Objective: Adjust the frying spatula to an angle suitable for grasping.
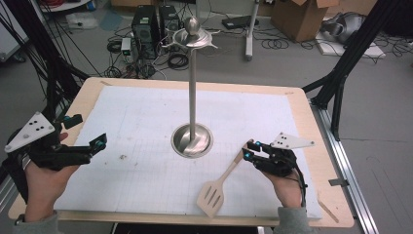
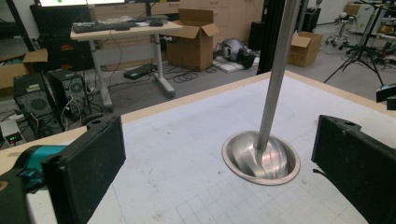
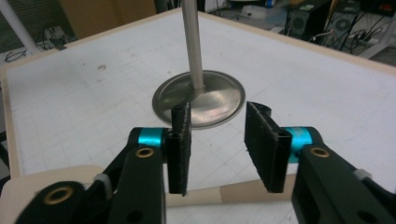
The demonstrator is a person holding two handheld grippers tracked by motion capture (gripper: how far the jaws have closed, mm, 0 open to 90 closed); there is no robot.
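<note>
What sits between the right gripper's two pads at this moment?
The wooden spatula's handle crosses under the gap of the right gripper in the right gripper view; pads not yet pressing it.

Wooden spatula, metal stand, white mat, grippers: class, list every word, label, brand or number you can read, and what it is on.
None can be read.
wooden spatula: bare.
metal stand: no marking.
white mat: only grid lines.
small box with a green light: too blurred to read.

Black left gripper [image 1: 85,131] and right gripper [image 1: 250,150], each topped by a grey three-cornered plate, teal collars behind ribbed pads, brass-looking rivets; grey sleeves, seemingly knitted.
</note>
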